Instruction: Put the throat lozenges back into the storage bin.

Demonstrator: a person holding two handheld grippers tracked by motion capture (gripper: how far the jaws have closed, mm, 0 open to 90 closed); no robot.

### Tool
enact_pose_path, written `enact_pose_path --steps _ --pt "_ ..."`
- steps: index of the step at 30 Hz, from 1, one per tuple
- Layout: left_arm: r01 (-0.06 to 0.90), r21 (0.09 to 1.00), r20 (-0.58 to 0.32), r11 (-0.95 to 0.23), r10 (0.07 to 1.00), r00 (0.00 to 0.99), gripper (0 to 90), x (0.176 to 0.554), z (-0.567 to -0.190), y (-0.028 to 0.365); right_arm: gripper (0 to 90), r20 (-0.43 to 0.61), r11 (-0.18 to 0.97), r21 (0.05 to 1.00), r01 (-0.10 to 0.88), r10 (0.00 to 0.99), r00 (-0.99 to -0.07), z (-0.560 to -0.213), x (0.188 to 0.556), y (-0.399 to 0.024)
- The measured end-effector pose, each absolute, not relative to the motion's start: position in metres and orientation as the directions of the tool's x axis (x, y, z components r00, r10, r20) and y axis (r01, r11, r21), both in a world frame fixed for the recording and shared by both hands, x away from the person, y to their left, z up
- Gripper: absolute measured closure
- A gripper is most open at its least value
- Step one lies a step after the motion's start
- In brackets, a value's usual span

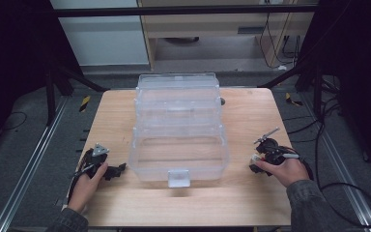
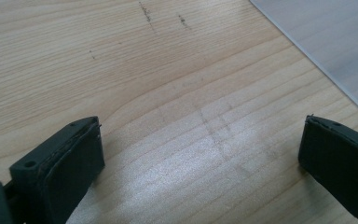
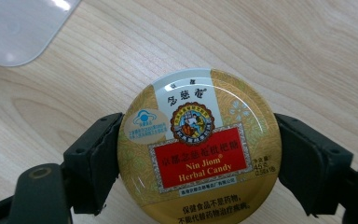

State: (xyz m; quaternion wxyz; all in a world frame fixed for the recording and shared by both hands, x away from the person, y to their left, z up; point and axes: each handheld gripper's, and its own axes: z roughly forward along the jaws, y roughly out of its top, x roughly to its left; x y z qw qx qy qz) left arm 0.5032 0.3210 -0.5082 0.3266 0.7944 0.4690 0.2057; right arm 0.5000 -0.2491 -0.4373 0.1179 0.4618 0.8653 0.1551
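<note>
Right gripper (image 3: pixel 198 158), jaws wide, clamped around round glossy gold candy tin (image 3: pixel 198 149) above pale woodgrain table (image 3: pixel 307 56).

- Round gold candy tin (image 3: pixel 198 149), lid: red panel printed "Nin Jiom Herbal Candy"
- Same lid, right of the panel: "45"
- Chinese characters above and below the panel

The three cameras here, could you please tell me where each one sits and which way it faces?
High view: above the person's side, looking forward and down on the table; both hands show.
Left gripper view: on the left gripper, looking along its open jaws at bare wood.
Right gripper view: on the right gripper, looking down on the candy tin its jaws clamp.
Shared: a corner of the clear plastic box shows in both gripper views.
</note>
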Motion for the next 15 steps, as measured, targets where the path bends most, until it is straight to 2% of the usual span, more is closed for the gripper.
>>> enact_pose_path --steps 15 --pt "0.609 0.712 0.021 -0.350 0.877 0.480 0.0 0.504 -0.508 0.321 20.7 -0.095 0.571 0.419 0.705 0.800 -0.592 -0.396 0.494 -0.240"
